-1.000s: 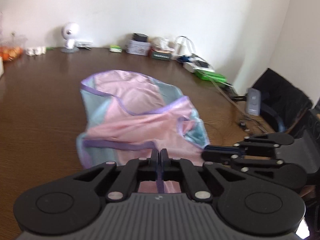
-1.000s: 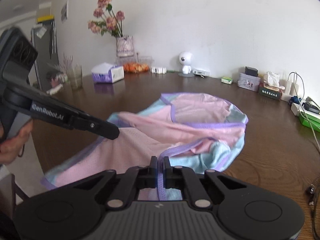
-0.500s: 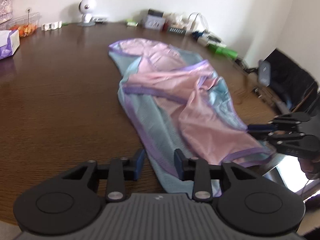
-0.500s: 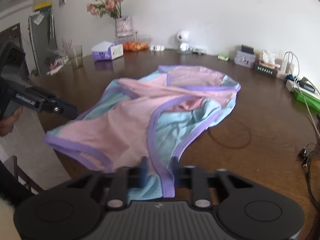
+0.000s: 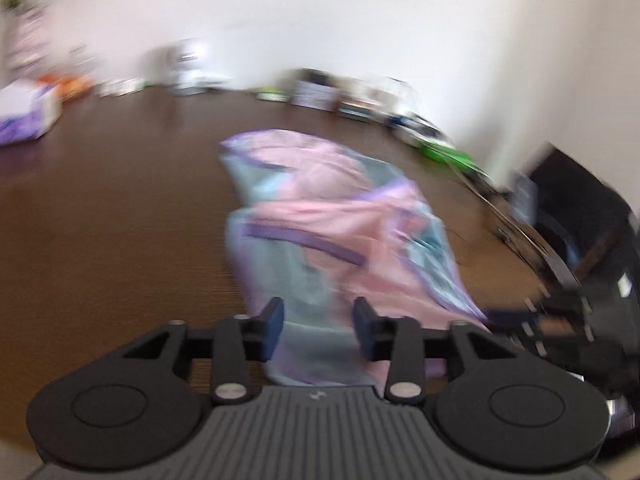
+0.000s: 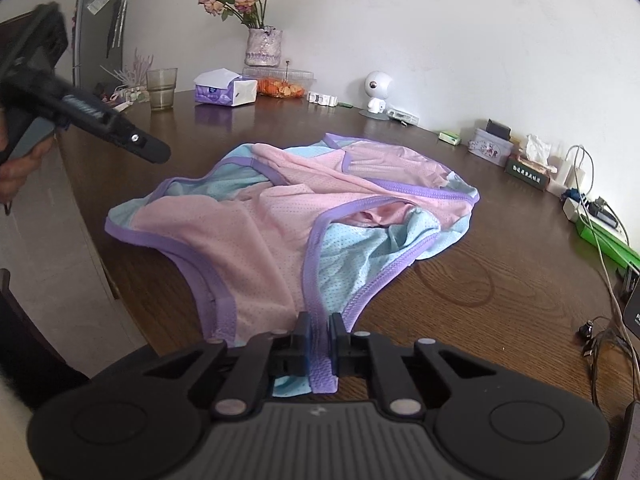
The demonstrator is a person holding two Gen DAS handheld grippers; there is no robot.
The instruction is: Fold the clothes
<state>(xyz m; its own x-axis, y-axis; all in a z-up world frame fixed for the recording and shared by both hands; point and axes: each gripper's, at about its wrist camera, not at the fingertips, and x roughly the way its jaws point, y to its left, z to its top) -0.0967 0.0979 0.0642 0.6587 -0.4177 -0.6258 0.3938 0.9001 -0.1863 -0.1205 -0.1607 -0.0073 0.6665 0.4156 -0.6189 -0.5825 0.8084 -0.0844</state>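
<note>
A pink and light-blue mesh garment with purple trim [image 6: 288,216] lies crumpled on the dark wooden table [image 6: 500,280], one end hanging over the near edge. My right gripper [image 6: 319,338] is shut on its purple hem at the near end. My left gripper [image 5: 319,326] is open, the cloth [image 5: 320,216] lying below and between its fingers; this view is motion-blurred. The left gripper also shows in the right wrist view [image 6: 136,142], raised above the table's left side, apart from the cloth.
Along the far edge stand a flower vase [image 6: 263,46], a glass [image 6: 161,88], a tissue box [image 6: 226,91], a white camera [image 6: 375,92], small boxes and a power strip with cables [image 6: 592,216]. A dark chair [image 5: 580,208] stands right of the table.
Both grippers let go of the hem about half a second ago. The right gripper has since shut on the purple hem again. The left gripper stays open and is swinging, blurring its view.
</note>
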